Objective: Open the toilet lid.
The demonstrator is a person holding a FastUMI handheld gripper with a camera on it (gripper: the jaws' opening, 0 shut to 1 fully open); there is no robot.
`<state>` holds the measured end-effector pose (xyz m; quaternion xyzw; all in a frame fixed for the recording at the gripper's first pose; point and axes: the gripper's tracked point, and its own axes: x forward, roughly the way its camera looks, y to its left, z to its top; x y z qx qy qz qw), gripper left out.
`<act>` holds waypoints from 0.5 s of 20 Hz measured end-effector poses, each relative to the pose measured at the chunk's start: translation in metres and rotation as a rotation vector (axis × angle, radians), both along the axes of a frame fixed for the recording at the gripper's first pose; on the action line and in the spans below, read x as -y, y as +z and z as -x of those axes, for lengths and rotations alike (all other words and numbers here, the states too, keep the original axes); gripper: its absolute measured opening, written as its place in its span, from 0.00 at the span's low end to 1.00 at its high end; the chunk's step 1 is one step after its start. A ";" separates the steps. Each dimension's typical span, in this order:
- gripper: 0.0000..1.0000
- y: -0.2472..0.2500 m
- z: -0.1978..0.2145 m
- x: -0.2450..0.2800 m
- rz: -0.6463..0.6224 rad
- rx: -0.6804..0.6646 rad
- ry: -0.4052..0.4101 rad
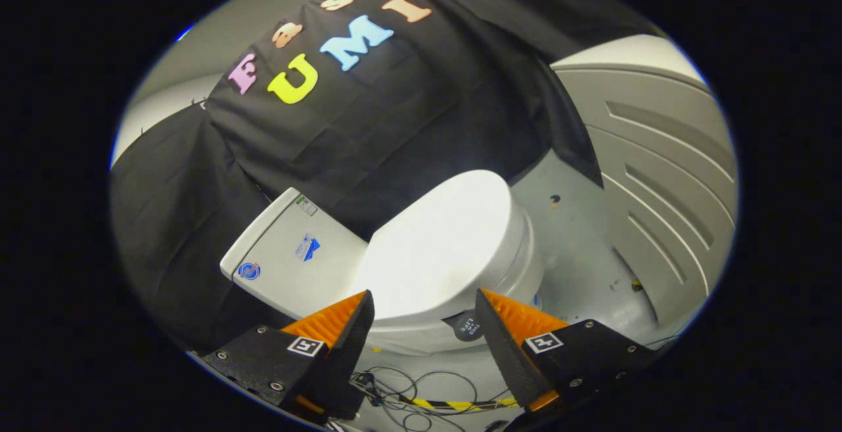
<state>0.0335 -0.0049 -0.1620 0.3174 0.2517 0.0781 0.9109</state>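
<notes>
Tool [424, 304] fingers spread wide, nothing btwn them, not touching anything. Just ahead of the tips & btwn them: front rim of the toilet [460, 327], white, seen tilted. Toilet lid [441, 248] is down, flat on the seat, glossy w/ glare on top; it sits right beyond the fingers, apart from both. Small dark round sticker [466, 327] on the bowl front, close to the right finger. Tank [289, 254] beyond the left finger, touching the back of the lid area, w/ a few small labels on its top. Below the fingers, on the grey floor [579, 248]: thin loose cables [408, 392] & a yellow-black striped strip [460, 404]. Beyond the toilet, black cloth wall [368, 129]. Off past the right finger, well apart: grey ribbed panel [664, 175] curving up from the floor
</notes>
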 end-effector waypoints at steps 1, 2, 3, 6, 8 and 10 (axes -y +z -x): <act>0.95 -0.009 -0.001 0.001 -0.037 -0.028 0.001; 0.95 -0.014 -0.002 0.001 -0.081 -0.055 -0.001; 0.95 -0.020 -0.003 0.002 -0.118 -0.080 -0.008; 0.94 -0.036 -0.006 0.001 -0.214 -0.145 -0.016; 0.95 -0.044 -0.003 0.000 -0.276 -0.186 -0.019; 0.95 -0.052 -0.004 0.000 -0.289 -0.202 -0.026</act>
